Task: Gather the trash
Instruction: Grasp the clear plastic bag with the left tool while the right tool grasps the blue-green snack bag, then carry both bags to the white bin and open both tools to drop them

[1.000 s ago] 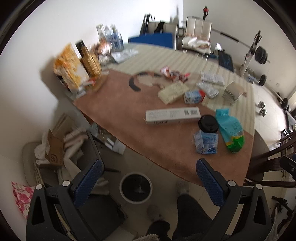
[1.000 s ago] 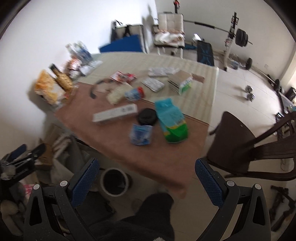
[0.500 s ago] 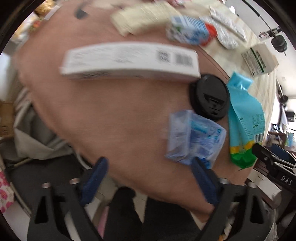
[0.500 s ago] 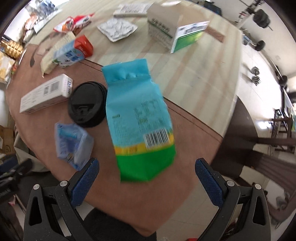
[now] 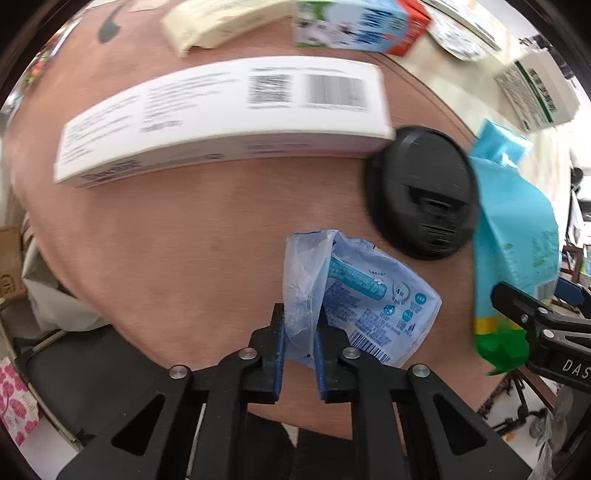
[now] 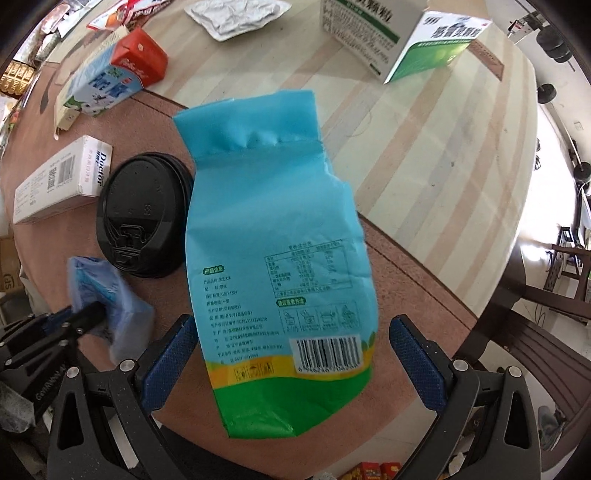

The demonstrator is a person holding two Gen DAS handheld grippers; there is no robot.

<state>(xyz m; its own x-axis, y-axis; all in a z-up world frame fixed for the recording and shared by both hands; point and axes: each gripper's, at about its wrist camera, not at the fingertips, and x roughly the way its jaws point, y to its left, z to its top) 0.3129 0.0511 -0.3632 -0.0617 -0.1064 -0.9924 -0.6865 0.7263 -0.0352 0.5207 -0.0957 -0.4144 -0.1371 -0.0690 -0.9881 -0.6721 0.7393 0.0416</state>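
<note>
My left gripper (image 5: 299, 332) is shut on the near edge of a crumpled pale blue plastic wrapper (image 5: 354, 291) lying on the brown table (image 5: 184, 229). The wrapper (image 6: 110, 295) and the left gripper (image 6: 85, 317) also show in the right wrist view. My right gripper (image 6: 295, 354) is open, its fingers (image 6: 170, 362) on either side of the lower part of a blue, yellow and green bag (image 6: 273, 251) that lies flat near the table's front edge. In the left wrist view the bag (image 5: 513, 240) lies at the right.
A black cup lid (image 6: 144, 218) lies between wrapper and bag. A long white box (image 5: 221, 118), a blue and red carton (image 6: 110, 77), a foil pack (image 6: 236, 14) and a green and white box (image 6: 399, 37) lie farther back. A dark chair (image 6: 517, 332) stands at the right.
Both grippers have come down close to the table. My left gripper has shut on the blue wrapper. My right gripper has moved around the blue and green bag, still open.
</note>
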